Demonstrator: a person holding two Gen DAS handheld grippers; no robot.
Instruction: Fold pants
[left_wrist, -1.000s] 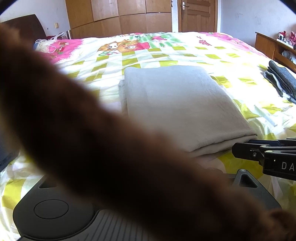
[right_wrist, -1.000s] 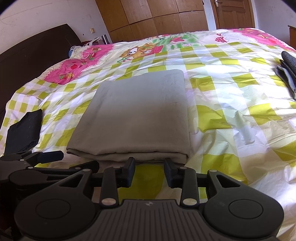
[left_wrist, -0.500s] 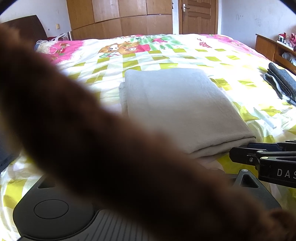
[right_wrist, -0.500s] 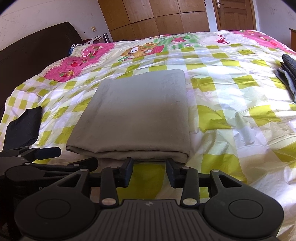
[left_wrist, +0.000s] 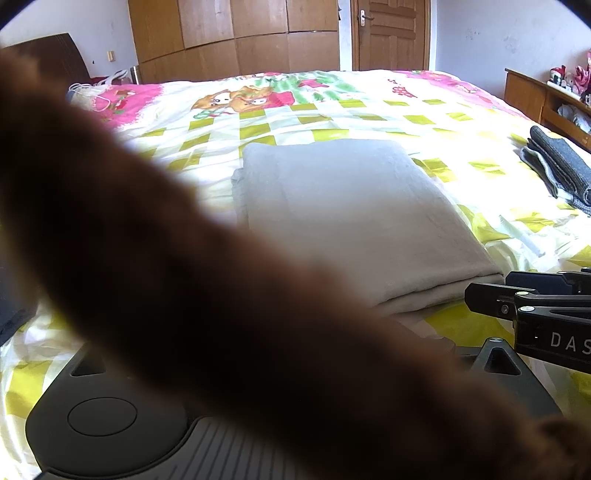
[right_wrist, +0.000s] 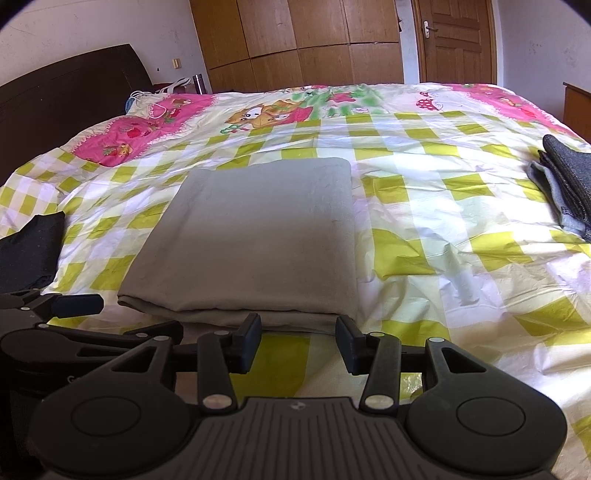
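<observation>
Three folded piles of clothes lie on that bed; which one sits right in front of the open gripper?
The grey-beige folded pants, directly ahead of the right gripper. The black garment lies far left, the dark grey stack far right.

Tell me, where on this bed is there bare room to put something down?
Widest bare patch: between the folded grey pants and the dark folded pile at the right edge. More beyond the pants toward the pink border. It is crowded near the right gripper and black cloth.

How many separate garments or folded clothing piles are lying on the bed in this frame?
3. The folded grey pants lie mid-bed, just ahead of the right gripper. A dark grey folded pile sits at the right edge. A black garment lies at the left edge. The brown blur blocking the left view may hide more.
</observation>
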